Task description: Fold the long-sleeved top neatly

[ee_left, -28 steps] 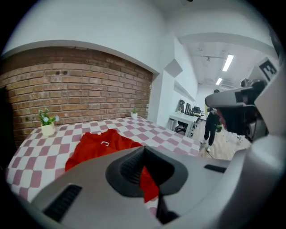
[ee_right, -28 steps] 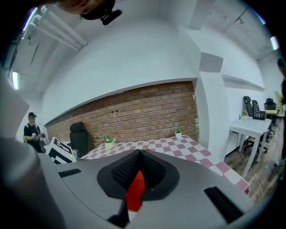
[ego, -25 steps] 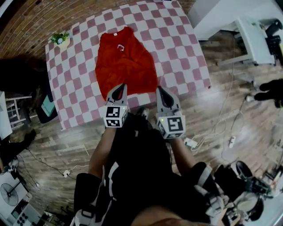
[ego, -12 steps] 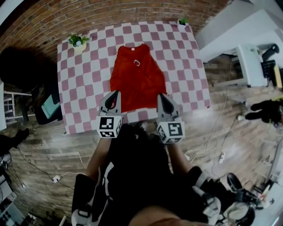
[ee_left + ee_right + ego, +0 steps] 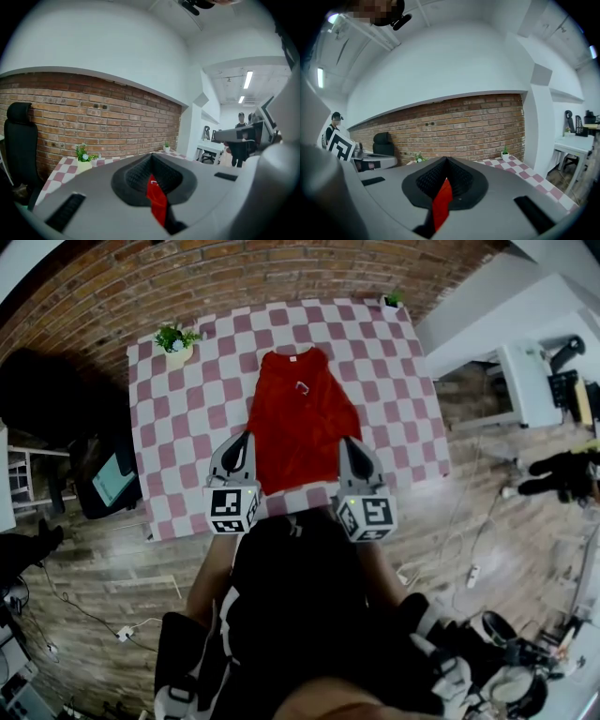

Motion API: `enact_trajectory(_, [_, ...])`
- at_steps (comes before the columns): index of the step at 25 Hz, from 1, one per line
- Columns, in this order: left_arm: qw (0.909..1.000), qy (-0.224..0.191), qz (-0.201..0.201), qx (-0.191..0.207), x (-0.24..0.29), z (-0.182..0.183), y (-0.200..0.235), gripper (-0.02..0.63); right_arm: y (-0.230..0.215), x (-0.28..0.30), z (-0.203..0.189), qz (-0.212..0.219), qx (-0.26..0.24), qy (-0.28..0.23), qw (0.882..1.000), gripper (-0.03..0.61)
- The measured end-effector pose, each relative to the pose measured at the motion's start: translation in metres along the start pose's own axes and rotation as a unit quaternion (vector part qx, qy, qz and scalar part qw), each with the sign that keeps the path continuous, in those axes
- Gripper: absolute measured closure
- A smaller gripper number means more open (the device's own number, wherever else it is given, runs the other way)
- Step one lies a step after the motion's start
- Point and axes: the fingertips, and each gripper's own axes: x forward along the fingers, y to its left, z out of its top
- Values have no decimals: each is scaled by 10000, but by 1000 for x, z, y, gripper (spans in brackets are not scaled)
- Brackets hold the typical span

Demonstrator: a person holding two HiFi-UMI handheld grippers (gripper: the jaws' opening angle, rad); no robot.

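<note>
Both lifted off the hem: left hand-held gripper (image 5: 241, 437) and right hand-held gripper (image 5: 348, 442), closed and empty, flanked the red top (image 5: 302, 418), lying collar-away on the worktop (image 5: 178, 446), equally near each.

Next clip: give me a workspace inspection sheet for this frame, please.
Surface: table covered by a pink-and-white checked cloth, flat.
Job's things: red top lying spread, collar at the far end, not visibly lifted.
Clutter: potted plant and small plant at far corners.
Grippers: left gripper and right gripper both shut, by the hem corners; red shows in each gap.
Cables: white leads on the wooden floor, both sides.
Surroundings: brick wall, white desk.
</note>
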Motion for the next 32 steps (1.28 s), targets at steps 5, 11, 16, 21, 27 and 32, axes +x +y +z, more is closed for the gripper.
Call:
enact_trajectory(5, [9999,-107,113,-43,17,13,13,607,-6,22,2,96,28,10,9999,571])
enact_trajectory(11, [9995,-86,257,-149,45,13,17,606,-22,57,4,332,-140,99,9993,569])
enact_trajectory(16, [9996,68,224,-139,84,7,19,591,-40,95,6,558,-180,178,9981,568])
enact_trajectory(21, [9989,431,172,-109,131,-12,22,473,-63,138,-8,725,-179,502,9959,476])
enact_trajectory(27, [9958,876,253,-65,193,-42,44,466,-92,205,-45,882,-459,1067,9893,472])
enact_trajectory(32, [9911,1286,311,-150,244,-76,66,454,-121,261,-86,919,-454,1528,9829,472])
